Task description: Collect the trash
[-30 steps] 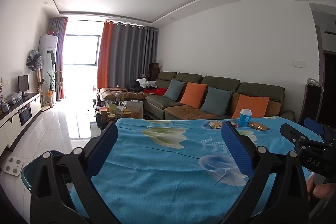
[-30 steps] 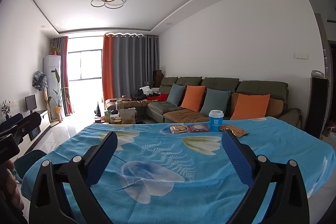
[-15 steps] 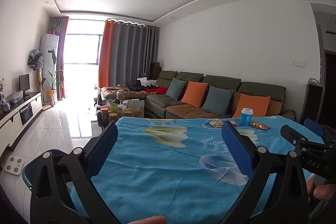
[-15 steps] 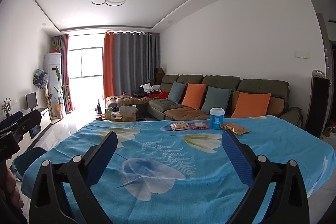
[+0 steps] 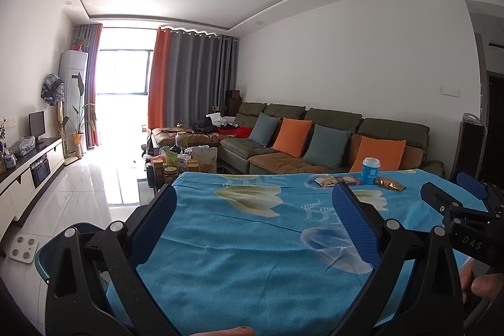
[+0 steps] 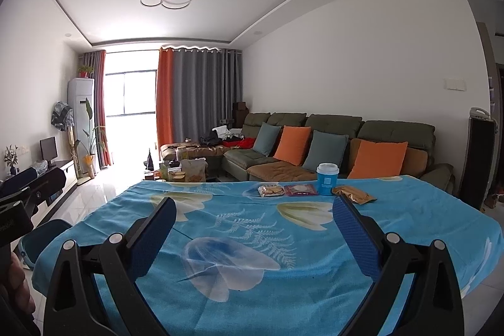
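The left gripper (image 5: 252, 225) is held level, its jaws spread wide with nothing between them. The right gripper (image 6: 252, 229) sits the same way, jaws wide apart and empty. In the left wrist view the right gripper shows at the right edge, with part of the right hand (image 5: 478, 282) wrapped around its handle.

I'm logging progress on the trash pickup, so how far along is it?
Nothing looks collected. The cup, two snack packets and the gold wrapper lie at the far edge of the table. Left tool and right tool are open and empty. All four pieces remain; a bin sits beside the table.
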Motion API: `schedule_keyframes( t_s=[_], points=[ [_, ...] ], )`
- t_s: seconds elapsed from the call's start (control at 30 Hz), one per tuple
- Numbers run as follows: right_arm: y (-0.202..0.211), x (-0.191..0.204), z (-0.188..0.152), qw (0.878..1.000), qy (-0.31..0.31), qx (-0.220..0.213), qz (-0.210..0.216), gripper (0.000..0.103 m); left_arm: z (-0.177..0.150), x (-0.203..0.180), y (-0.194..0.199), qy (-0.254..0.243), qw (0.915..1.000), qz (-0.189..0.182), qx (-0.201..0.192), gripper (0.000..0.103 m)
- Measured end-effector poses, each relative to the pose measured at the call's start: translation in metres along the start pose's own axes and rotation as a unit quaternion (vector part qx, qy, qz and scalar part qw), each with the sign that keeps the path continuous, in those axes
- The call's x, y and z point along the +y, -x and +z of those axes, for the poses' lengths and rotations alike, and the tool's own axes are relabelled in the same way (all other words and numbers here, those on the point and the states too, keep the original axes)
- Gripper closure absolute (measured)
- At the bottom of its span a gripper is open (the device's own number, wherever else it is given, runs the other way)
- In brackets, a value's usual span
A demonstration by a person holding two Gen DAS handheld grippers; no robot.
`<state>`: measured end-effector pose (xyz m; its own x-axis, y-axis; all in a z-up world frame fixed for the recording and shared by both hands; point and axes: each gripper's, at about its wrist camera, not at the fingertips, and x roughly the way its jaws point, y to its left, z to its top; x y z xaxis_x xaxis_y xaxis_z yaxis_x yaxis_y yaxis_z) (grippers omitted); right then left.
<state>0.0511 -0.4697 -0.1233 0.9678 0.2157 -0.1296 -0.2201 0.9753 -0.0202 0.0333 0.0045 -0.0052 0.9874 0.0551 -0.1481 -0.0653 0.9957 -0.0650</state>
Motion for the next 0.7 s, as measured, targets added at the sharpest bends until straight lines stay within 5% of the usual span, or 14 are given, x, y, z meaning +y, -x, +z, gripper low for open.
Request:
schedule_keyframes(
  t_s=[0.7],
  points=[
    [-0.0029, 0.0054, 0.0012, 1.000, 0.008, 0.016, 0.006, 0.007, -0.0022, -0.0017, -0.0050, 0.001, 0.9999, -0.003, 0.016, 0.006]
  ],
)
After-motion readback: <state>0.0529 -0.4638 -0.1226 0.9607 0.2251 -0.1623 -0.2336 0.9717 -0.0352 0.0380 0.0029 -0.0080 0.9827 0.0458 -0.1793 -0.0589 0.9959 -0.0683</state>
